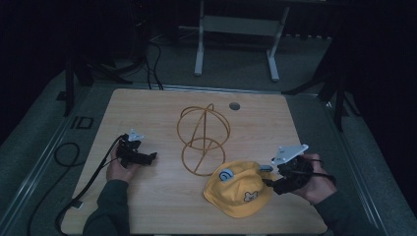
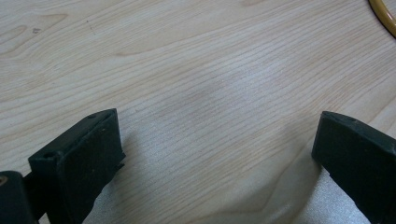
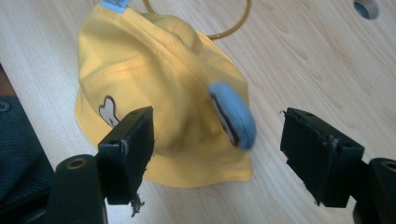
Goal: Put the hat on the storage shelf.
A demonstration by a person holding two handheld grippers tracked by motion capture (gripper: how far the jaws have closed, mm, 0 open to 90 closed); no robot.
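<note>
A yellow child's hat (image 1: 238, 187) with blue ear flaps and a small bear patch lies near the table's front right. A gold wire hat stand (image 1: 202, 139) rises at the table's middle. My right gripper (image 1: 271, 178) is open just right of the hat. In the right gripper view the hat (image 3: 154, 88) lies ahead of the wide-apart jaws, with its blue ear (image 3: 233, 114) between them. My left gripper (image 1: 150, 158) is open over bare wood at the left. A bit of the gold stand (image 2: 384, 16) curves past the top right corner of the left gripper view.
The wooden table (image 1: 147, 113) has a round cable hole (image 1: 234, 105) at the back. Cables trail off the left edge. A white metal frame (image 1: 236, 44) stands on the floor behind the table.
</note>
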